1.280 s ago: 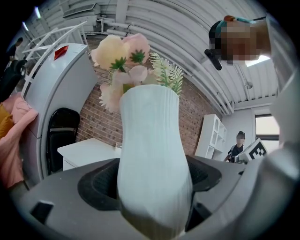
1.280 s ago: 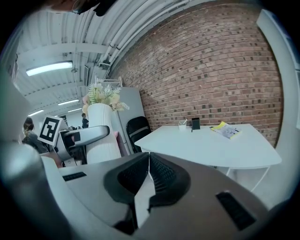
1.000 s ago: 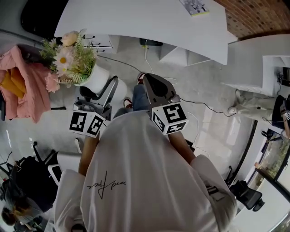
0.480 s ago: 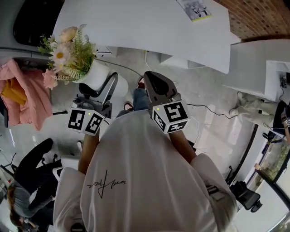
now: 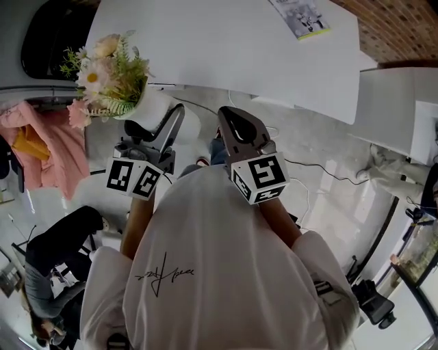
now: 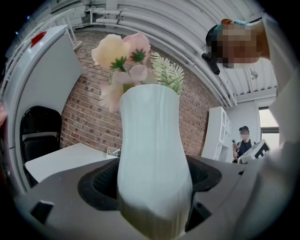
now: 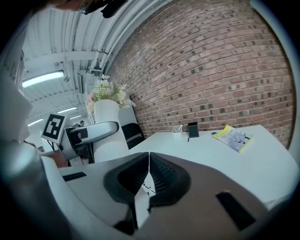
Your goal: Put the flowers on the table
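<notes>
**Inspector:** State of the left gripper [image 6: 154,187]?

**Assistant:** Its jaws are spread part-way and clamped on the lower body of a ribbed white vase [image 6: 150,136], with a dark pad pressed against each side. The vase stands upright between them. The artificial flowers [image 6: 126,51], cream and pink with green fern sprigs, rise out of its mouth at the top of the left gripper view.

**Inspector:** Why grip it so low?

**Assistant:** My judgement is that a hold on the wide belly keeps the stems clear of the pads. It also leaves the base free to go down flat.

**Inspector:** Where is the bouquet relative to its destination?

**Assistant:** In the head view it is at the upper left, carried in the air just off the left edge of the white table [image 5: 226,41] and not resting on it. The placement has not yet been made.

**Inspector:** And the right gripper [image 7: 147,164]?

**Assistant:** Its jaws are pressed together with nothing between them. It is held near the middle of the head view and points towards the table. I judge it idle, since the vase needs only one claw.

**Inspector:** Any obstructions on the table?

**Assistant:** A yellow-edged booklet [image 5: 301,15] lies at the top right, well away from the vase. The near surface is bare.
</notes>
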`<state>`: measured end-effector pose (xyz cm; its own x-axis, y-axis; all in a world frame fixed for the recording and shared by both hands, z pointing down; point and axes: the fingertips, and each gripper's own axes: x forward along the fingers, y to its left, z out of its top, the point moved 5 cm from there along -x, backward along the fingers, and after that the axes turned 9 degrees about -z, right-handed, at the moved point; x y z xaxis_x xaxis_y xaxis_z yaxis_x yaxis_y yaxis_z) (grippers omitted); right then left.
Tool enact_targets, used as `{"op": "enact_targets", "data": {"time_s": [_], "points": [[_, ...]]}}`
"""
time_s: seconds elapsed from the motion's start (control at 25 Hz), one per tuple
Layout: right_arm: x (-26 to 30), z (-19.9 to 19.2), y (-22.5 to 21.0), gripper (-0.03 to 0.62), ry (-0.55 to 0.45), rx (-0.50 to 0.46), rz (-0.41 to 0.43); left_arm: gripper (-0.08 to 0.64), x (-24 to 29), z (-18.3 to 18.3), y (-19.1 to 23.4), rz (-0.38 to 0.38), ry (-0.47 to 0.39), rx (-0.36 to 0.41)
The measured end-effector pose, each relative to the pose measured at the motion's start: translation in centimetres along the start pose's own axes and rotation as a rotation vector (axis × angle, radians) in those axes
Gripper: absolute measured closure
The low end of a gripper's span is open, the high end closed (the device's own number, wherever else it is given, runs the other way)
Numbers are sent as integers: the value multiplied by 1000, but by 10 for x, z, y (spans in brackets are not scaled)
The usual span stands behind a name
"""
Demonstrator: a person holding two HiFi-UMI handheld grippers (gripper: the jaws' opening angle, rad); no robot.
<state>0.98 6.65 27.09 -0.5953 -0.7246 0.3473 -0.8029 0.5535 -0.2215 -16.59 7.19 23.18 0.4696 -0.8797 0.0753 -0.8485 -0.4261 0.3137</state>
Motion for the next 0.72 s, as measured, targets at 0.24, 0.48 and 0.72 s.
{"op": "enact_targets", "data": {"time_s": [0.24,0.48,0.72], "points": [[13,9,-16,566,-20,-53,34,137,29,4,2,4,-4,23],[26,19,-42,566,-28,-72,23,137,62,2,10,-7,6,39],[51,13,-45,566,-20,-68,9,138,84,-6,39,-14,7,40]]}}
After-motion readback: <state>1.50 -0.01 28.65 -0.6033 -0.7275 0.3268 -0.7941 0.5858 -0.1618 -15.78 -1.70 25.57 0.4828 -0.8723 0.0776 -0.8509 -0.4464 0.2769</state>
